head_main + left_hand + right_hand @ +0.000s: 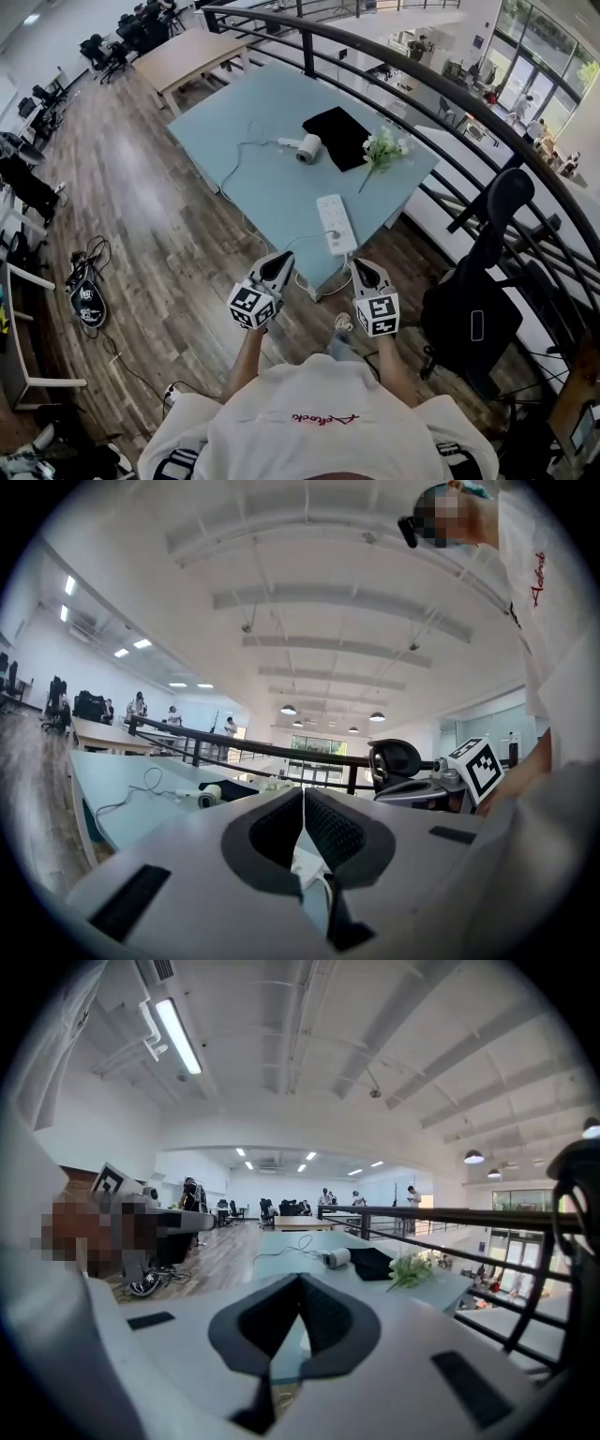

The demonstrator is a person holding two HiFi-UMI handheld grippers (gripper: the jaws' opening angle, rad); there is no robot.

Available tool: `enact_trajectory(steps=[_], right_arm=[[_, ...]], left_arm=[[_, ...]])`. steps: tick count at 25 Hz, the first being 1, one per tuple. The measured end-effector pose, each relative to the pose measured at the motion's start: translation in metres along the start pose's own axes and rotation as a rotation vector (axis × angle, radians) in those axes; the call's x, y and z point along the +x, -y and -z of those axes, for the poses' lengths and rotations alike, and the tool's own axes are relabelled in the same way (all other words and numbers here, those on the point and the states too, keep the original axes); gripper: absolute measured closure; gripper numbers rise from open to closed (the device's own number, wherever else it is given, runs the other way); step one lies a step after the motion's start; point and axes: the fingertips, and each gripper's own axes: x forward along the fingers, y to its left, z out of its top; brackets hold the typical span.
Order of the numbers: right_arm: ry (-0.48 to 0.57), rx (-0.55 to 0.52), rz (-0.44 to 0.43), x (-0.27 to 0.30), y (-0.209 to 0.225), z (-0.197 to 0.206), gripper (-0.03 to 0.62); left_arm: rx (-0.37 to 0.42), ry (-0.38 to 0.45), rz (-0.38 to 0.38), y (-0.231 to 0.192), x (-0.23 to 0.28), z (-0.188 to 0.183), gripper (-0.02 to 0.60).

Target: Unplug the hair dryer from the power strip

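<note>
A white hair dryer (307, 147) lies on the light blue table (253, 183), beside a black pad (339, 136). Its cord (236, 150) loops left and back to a white power strip (337, 223) near the table's front edge. My left gripper (280, 260) and right gripper (362, 266) hover side by side just short of that edge, both shut and empty. In the left gripper view the shut jaws (303, 795) point at the table, with the hair dryer (208, 795) far left and the power strip (306, 867) below. The right gripper (300, 1280) faces the hair dryer (336, 1258).
A sprig of white flowers (382, 150) lies right of the pad. A curved black railing (441, 89) runs behind and right of the table. A black office chair (483, 281) stands at my right. Cables (89, 281) lie on the wooden floor at left.
</note>
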Motion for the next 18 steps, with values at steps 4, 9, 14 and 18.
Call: enact_trajectory(steps=[4, 9, 14, 18], right_arm=[[0.007, -0.008, -0.023, 0.026, 0.032, -0.013, 0.577], [0.020, -0.035, -0.049, 0.054, 0.077, -0.031, 0.577], [0.030, -0.050, -0.086, 0.078, 0.108, -0.042, 0.577], [0.021, -0.050, -0.122, 0.096, 0.123, -0.037, 0.577]], left_arm=[[0.005, 0.006, -0.013, -0.014, 0.041, -0.011, 0.569], [0.009, 0.024, -0.031, -0.024, 0.092, -0.023, 0.569], [0.015, 0.037, -0.050, -0.030, 0.129, -0.032, 0.569], [0.006, 0.030, -0.088, -0.038, 0.143, -0.026, 0.569]])
